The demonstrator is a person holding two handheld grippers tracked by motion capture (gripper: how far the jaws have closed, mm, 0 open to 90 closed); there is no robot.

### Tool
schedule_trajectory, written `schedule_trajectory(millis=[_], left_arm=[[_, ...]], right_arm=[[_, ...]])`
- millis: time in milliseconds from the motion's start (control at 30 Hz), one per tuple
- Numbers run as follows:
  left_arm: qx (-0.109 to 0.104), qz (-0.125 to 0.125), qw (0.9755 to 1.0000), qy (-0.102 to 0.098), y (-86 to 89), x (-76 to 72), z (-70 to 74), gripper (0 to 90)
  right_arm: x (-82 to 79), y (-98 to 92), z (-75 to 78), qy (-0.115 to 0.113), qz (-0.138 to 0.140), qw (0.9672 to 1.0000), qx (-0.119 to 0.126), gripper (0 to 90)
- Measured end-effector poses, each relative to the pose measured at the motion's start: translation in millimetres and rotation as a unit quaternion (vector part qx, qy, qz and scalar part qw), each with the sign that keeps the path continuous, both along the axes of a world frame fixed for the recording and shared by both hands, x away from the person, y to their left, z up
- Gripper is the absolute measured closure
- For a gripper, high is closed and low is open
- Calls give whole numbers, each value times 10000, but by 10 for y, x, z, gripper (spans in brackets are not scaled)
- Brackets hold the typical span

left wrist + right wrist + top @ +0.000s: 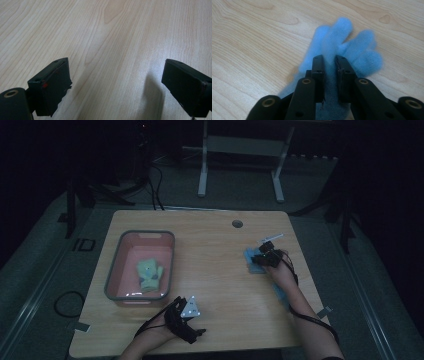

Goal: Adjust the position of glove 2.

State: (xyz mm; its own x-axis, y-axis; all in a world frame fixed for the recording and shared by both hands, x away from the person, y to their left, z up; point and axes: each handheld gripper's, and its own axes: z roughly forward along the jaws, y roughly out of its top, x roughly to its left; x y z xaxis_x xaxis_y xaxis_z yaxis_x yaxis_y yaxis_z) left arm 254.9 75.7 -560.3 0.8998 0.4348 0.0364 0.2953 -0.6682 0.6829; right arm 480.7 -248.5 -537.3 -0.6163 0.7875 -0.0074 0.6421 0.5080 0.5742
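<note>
- Gripping a blue glove (342, 47), the right gripper (329, 62) has its jaws drawn close together with a fold of the fuzzy fabric pinched between them; the glove lies flat on the wooden table (249, 37), fingers spread away from the jaws.
- In the high view this glove (250, 256) sits on the right side of the table (220, 285), well apart from the pink basin (165, 236) on the left.
- A pale green glove (150, 274) already lies inside the basin, so I judge that part of the sorting done.
- The left gripper (117, 80) hovers low over bare wood with its jaws spread wide and nothing between them; in the high view it (186, 317) rests near the front edge, just beside the basin's near corner.
- What is left, as I read it: lifting the blue glove, carrying it across the table and dropping it into the basin beside the green one. The lift itself does not look begun, since the glove lies on the wood.
</note>
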Motion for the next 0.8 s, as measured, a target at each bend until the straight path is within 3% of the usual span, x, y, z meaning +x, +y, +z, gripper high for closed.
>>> schedule_trajectory(millis=[133, 333, 533, 667, 733, 800], left_arm=[[-29, -8, 10000, -5, 3, -2, 3, 88], [-5, -21, 10000, -5, 2, -5, 4, 88], [-6, 1, 10000, -65, 1, -9, 10, 88], [-5, 15, 10000, -71, 3, -8, 11, 88], [-2, 9, 10000, -67, 6, -6, 7, 88], [-16, 20, 10000, -55, 7, -4, 6, 88]], right_arm=[[-30, 50, 52, 32, -38, 10000, -58, 813], [-225, 150, 301, -73, 170, 9992, 361, 811], [-509, 320, 565, -261, 361, 9976, 535, 812], [-729, 387, 705, -468, 325, 9962, 655, 813], [-852, 435, 759, -633, 311, 9961, 530, 815], [-982, 467, 823, -683, 339, 9948, 672, 815]])
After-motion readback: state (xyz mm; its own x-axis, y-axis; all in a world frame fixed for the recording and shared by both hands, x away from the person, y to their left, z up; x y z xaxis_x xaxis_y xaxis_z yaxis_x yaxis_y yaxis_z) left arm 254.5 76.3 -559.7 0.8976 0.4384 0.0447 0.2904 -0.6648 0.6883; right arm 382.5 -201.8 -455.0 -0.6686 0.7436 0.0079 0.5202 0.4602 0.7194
